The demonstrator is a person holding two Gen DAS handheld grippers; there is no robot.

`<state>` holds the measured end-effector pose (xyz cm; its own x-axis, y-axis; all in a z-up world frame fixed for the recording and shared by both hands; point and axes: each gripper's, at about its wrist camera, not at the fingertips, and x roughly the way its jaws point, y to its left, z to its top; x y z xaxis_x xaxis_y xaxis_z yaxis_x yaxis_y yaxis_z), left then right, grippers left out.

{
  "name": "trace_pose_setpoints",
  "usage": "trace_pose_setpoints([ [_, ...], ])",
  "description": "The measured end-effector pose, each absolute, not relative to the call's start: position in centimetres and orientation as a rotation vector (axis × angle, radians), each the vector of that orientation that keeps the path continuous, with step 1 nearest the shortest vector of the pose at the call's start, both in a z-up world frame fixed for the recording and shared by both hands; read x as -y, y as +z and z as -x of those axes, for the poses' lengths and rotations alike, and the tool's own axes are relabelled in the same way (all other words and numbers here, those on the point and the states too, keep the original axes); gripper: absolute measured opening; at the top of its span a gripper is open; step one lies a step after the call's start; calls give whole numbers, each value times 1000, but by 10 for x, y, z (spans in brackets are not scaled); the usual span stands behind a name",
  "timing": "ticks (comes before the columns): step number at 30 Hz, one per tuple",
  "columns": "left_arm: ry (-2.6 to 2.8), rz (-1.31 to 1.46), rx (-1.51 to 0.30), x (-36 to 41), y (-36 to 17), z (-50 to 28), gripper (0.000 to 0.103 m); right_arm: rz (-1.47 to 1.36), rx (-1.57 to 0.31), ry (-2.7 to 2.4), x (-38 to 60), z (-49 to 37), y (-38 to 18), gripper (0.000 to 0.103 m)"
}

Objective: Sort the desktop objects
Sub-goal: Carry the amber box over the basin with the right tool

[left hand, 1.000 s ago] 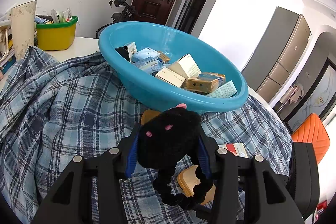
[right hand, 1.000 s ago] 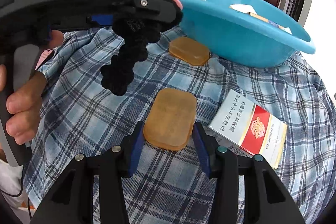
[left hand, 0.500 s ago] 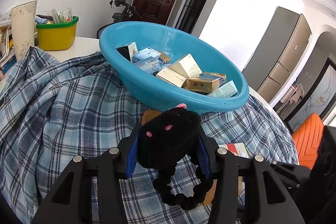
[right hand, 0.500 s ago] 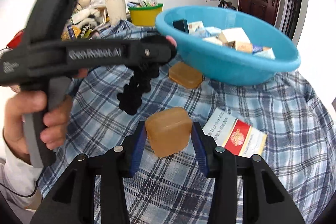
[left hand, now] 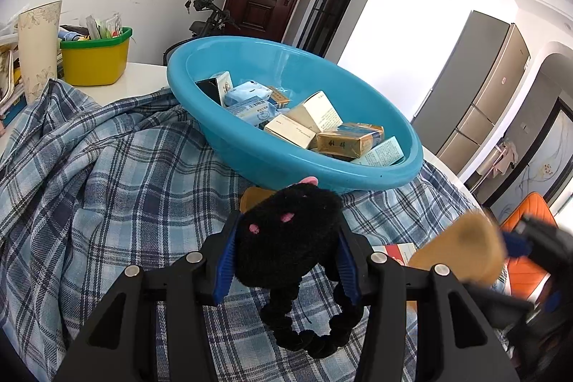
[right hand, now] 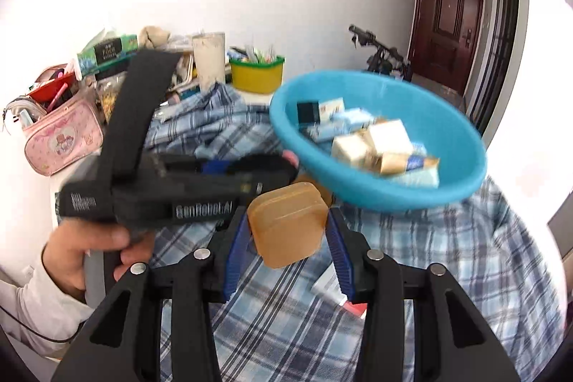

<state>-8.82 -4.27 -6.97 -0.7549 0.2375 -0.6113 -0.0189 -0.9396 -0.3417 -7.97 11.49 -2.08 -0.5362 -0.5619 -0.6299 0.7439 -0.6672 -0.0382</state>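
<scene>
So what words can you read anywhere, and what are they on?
"GenRobot.AI", blurred but legible: on the side of the left gripper.
Two gold characters on the gold box in the blue basin: too small to read.
Print on the other boxes and the green box: too small or blurred.

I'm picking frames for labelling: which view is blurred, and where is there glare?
Right wrist view: motion blur smears the blue basin and left gripper; the wall is overexposed. Left wrist view: sharp on the black plush toy, only the amber box blurred; the bright doorway is washed out.
</scene>
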Motion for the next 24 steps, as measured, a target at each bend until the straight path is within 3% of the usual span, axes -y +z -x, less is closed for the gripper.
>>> trace_pose_setpoints([
  [24, 2783, 1077, 427, 36, -75, 92, 51, -515, -404, -2320, -93, 151, 82, 42],
])
